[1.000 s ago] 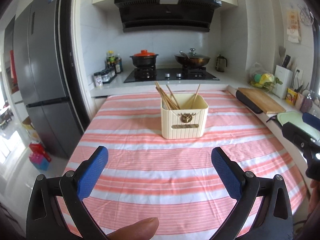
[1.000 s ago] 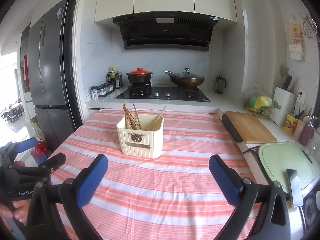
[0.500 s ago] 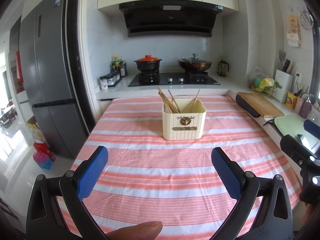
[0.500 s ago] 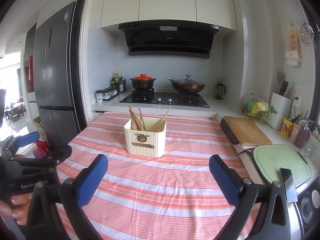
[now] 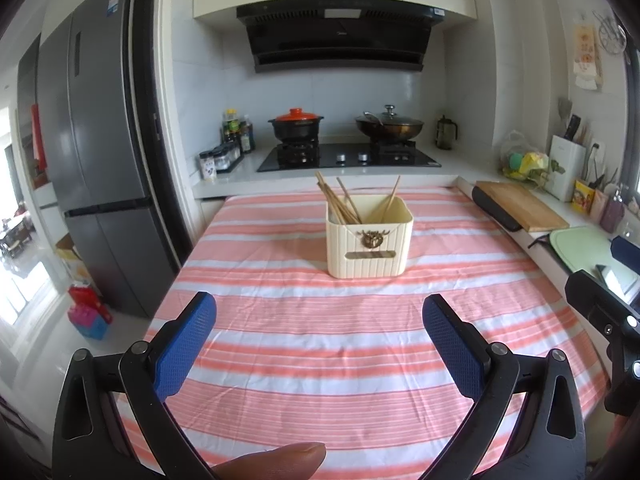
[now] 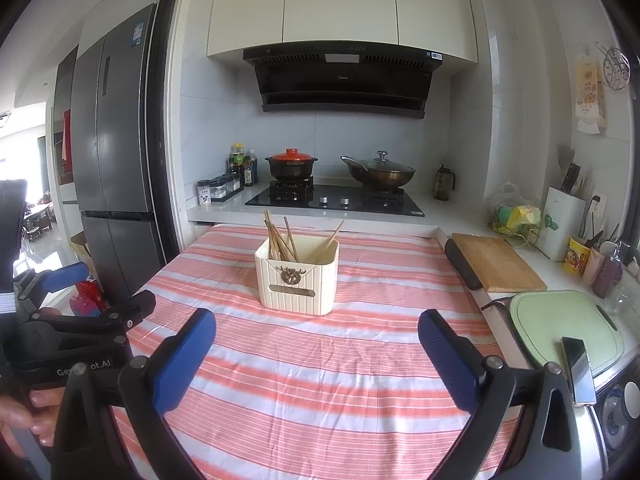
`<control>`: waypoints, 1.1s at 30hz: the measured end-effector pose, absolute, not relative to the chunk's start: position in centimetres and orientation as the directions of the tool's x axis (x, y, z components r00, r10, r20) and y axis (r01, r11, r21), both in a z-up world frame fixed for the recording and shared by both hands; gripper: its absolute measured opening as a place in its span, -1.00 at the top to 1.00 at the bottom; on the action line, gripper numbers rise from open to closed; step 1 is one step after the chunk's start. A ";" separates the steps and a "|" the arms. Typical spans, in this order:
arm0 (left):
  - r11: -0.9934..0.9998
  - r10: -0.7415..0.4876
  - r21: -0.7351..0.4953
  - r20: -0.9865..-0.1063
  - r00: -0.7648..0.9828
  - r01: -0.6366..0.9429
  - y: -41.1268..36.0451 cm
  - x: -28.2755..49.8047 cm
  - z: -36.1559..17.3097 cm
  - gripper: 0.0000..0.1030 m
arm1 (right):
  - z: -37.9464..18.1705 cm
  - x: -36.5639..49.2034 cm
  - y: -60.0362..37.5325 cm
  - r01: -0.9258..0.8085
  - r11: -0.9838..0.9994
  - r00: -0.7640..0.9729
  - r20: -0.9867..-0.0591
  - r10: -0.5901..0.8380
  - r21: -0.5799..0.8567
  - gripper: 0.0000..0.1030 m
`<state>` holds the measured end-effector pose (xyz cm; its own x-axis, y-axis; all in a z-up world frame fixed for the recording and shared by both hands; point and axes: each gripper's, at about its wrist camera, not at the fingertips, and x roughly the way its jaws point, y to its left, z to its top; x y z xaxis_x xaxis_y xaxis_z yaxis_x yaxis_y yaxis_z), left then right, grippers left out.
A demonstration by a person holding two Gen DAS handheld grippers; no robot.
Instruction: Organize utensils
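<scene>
Left wrist view: the left gripper (image 5: 319, 334) hangs over the near part of the striped tabletop (image 5: 280, 332), jaws spread wide with nothing between them. A cream holder (image 5: 369, 240) stands upright toward the far edge, about midway across, with chopsticks (image 5: 340, 204) leaning inside, most at its left side and one at the right. Right wrist view: the right gripper (image 6: 316, 350) is likewise spread and empty above the near tabletop, the holder ahead and slightly left of it.

cream ribbed holder (image 5: 369, 238) upright mid-cloth, wooden chopsticks (image 5: 340, 205) leaning inside
</scene>
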<state>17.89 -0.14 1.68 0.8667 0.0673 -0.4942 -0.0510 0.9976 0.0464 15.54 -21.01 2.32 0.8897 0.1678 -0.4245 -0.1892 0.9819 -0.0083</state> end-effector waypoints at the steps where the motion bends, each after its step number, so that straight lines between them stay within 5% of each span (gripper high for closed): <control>1: 0.998 0.066 0.046 -0.495 0.866 -0.050 -0.2 17.9 1.7 -0.99 | 2.3 15.5 -21.0 -0.191 0.982 0.889 -0.426 0.170 -0.008 -1.00; 33: 0.997 0.074 0.044 -0.497 0.864 -0.060 0.0 17.6 1.7 -0.99 | 2.5 14.8 -20.3 -0.211 0.977 0.882 -0.433 0.186 -0.010 -1.00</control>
